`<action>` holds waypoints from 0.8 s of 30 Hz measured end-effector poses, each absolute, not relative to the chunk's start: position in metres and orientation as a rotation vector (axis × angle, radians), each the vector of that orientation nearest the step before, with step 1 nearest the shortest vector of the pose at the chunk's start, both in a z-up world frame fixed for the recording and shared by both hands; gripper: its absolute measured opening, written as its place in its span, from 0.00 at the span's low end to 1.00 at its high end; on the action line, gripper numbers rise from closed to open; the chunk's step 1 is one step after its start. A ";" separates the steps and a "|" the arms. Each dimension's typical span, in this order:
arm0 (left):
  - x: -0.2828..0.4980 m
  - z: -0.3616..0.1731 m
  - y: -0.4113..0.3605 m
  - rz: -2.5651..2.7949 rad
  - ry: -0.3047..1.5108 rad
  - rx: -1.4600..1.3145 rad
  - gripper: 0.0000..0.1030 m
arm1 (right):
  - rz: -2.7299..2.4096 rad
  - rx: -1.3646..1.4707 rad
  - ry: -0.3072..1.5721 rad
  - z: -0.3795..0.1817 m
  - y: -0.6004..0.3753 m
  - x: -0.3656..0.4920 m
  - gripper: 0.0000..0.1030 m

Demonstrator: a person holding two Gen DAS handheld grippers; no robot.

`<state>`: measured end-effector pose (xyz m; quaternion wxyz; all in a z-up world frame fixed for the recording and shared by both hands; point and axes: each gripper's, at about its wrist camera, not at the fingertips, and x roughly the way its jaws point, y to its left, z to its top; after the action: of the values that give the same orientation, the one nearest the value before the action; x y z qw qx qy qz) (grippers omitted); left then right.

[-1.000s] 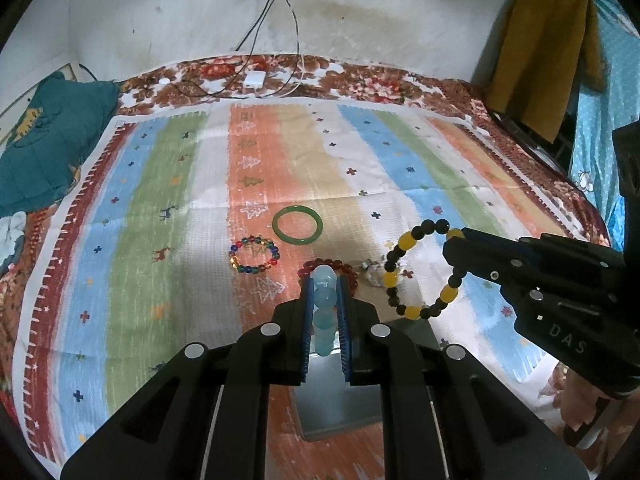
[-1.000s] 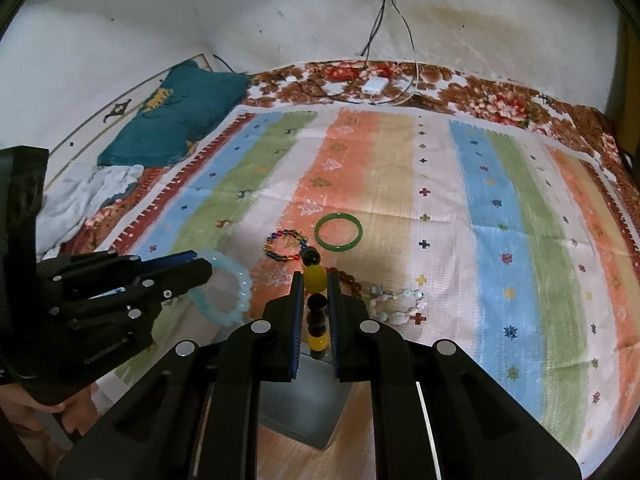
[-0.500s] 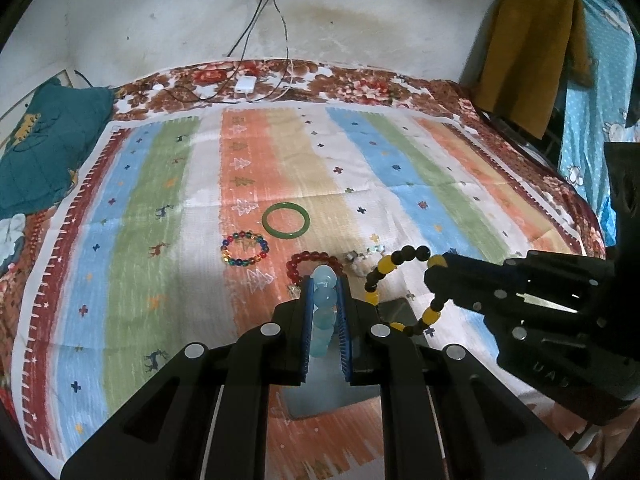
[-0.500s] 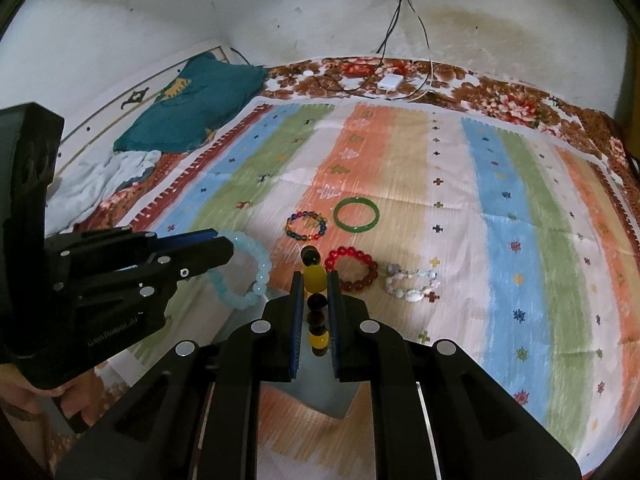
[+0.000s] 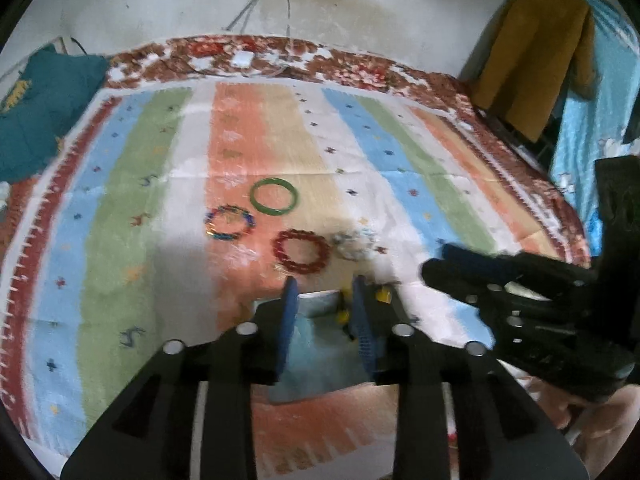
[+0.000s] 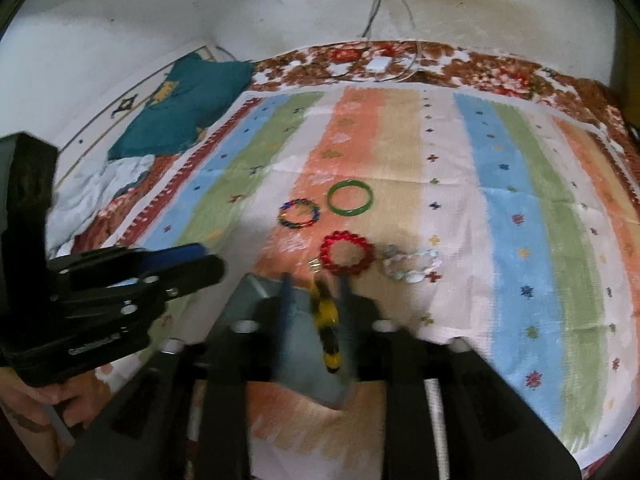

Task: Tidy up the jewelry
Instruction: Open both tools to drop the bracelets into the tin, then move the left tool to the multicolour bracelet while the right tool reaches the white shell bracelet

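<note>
The bed cover runs in blue, green, orange, tan and white stripes dotted with small crosses, edged by a red-brown floral border. Ahead of the black hand-held gripper with blue pads lie a green bangle, a multicoloured bead bracelet, a red bead bracelet and a pale whitish one; a yellow-and-black bead bracelet shows between its fingers.

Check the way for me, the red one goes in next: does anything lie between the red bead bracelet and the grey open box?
Nothing visible does. The red bead bracelet lies on the striped cloth just beyond the far rim of the grey open box.
</note>
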<state>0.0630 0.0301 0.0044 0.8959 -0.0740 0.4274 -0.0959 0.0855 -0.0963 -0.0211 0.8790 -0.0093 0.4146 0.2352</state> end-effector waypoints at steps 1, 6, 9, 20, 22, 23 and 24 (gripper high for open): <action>0.064 0.003 0.030 -0.185 0.885 -0.141 0.30 | 0.480 -0.017 0.865 -0.022 -0.098 0.088 0.39; 0.069 -0.003 0.042 -0.144 0.896 -0.155 0.38 | 0.437 0.011 0.885 -0.028 -0.108 0.099 0.46; 0.075 -0.006 0.049 -0.122 0.903 -0.166 0.43 | 0.422 0.026 0.895 -0.030 -0.112 0.105 0.50; 0.102 -0.022 0.070 -0.043 0.920 -0.184 0.68 | 0.359 0.062 0.948 -0.042 -0.124 0.134 0.63; 0.107 -0.025 0.072 -0.047 0.925 -0.190 0.70 | 0.350 0.066 0.962 -0.046 -0.126 0.139 0.65; 0.110 -0.027 0.072 -0.048 0.929 -0.194 0.72 | 0.345 0.065 0.967 -0.047 -0.127 0.142 0.65; 0.113 -0.028 0.073 -0.051 0.932 -0.197 0.72 | 0.339 0.064 0.974 -0.050 -0.127 0.145 0.65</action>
<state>0.1130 0.0732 -0.0279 0.8884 -0.0949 0.4484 -0.0244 0.1451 -0.1272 -0.0495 0.8693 0.0305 0.4658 0.1622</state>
